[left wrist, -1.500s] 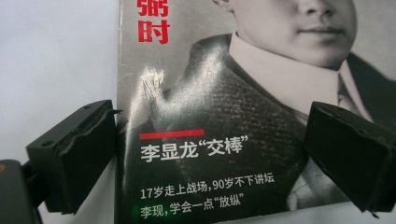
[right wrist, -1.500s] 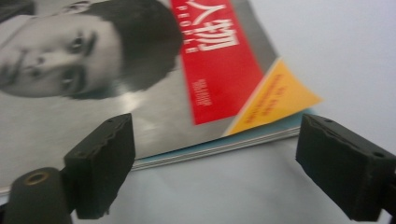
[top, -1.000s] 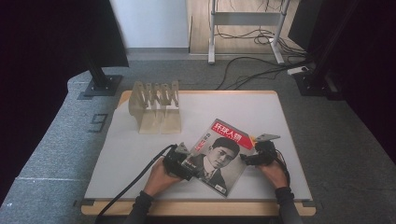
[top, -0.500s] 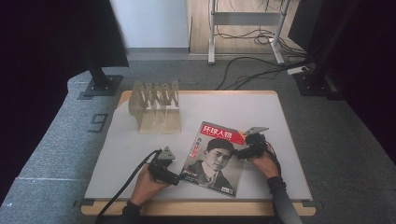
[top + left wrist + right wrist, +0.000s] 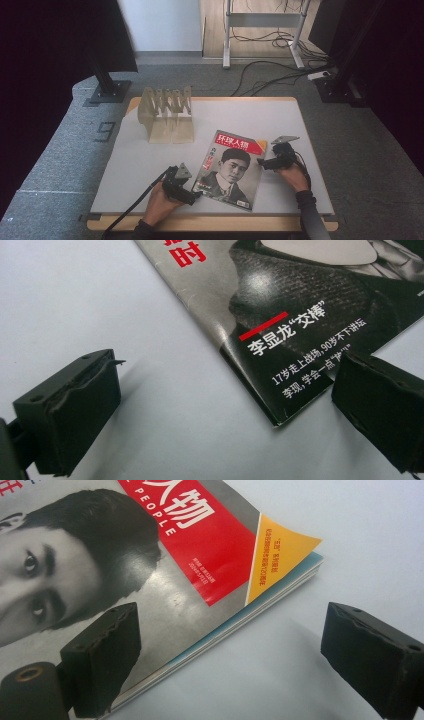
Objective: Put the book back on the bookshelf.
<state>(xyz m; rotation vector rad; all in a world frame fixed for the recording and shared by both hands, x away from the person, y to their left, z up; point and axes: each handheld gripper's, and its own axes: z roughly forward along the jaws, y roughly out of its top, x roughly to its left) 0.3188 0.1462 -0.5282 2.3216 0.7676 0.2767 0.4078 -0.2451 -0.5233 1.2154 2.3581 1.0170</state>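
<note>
A magazine (image 5: pixel 230 170) with a red title band and a black-and-white portrait lies flat on the white table top (image 5: pixel 145 160), near the front. My left gripper (image 5: pixel 192 196) sits at its near left corner. In the left gripper view the left gripper (image 5: pixel 227 377) is open, with the magazine's corner (image 5: pixel 300 300) low between the jaws and touching neither. My right gripper (image 5: pixel 264 163) is at the magazine's right edge near its top corner. In the right gripper view the right gripper (image 5: pixel 232 630) is open astride that edge of the magazine (image 5: pixel 150 570), one jaw over the cover.
A wooden slotted rack (image 5: pixel 166 114) stands at the back left of the table. Cables (image 5: pixel 135 210) trail from the left gripper over the front edge. Dark stands and floor cables lie beyond the table.
The magazine has turned a little and settled flat. My left gripper has drawn back off the cover toward the near left corner. My right gripper has shifted slightly along the right edge.
</note>
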